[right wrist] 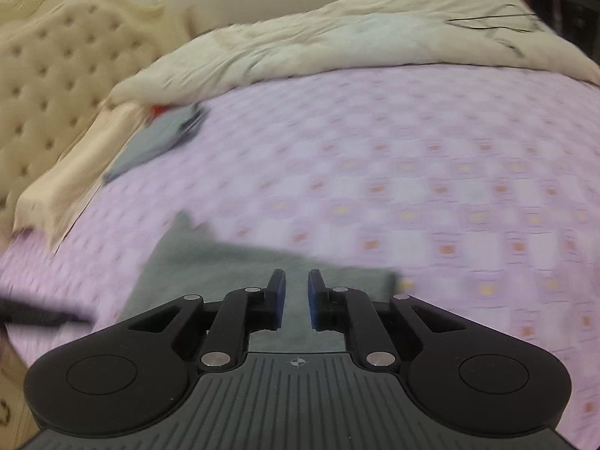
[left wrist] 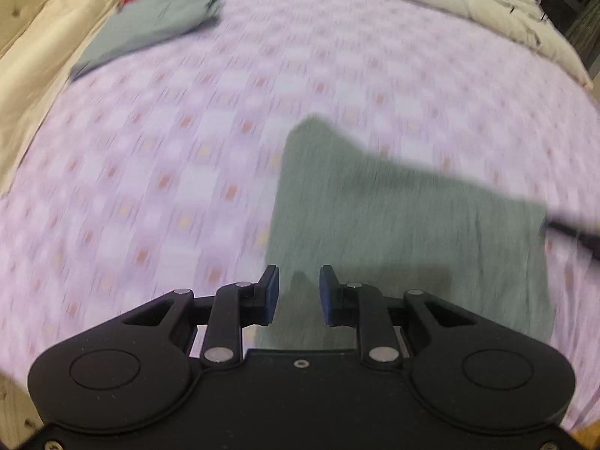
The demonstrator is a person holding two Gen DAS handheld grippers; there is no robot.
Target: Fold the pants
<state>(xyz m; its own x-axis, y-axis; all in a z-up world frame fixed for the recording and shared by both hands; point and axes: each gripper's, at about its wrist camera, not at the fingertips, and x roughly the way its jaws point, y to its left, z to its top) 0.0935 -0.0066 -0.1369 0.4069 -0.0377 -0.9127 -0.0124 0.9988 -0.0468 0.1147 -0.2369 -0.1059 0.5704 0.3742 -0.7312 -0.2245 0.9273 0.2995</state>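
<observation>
Grey-green pants (left wrist: 393,225) lie flat and partly folded on the pink checked bedsheet (left wrist: 168,157); they also show in the right wrist view (right wrist: 210,270). My left gripper (left wrist: 299,281) is open and empty, held above the pants' near left edge. My right gripper (right wrist: 296,285) is open with a narrow gap and empty, above the pants' near right part. A dark blurred piece of the right gripper (left wrist: 577,232) shows at the pants' right side in the left wrist view. Both views are motion-blurred.
A folded grey garment (left wrist: 150,26) lies at the far left of the bed, with something red (right wrist: 157,109) behind it. A cream duvet (right wrist: 337,37) is bunched along the far side. A tufted cream headboard (right wrist: 48,86) stands at left.
</observation>
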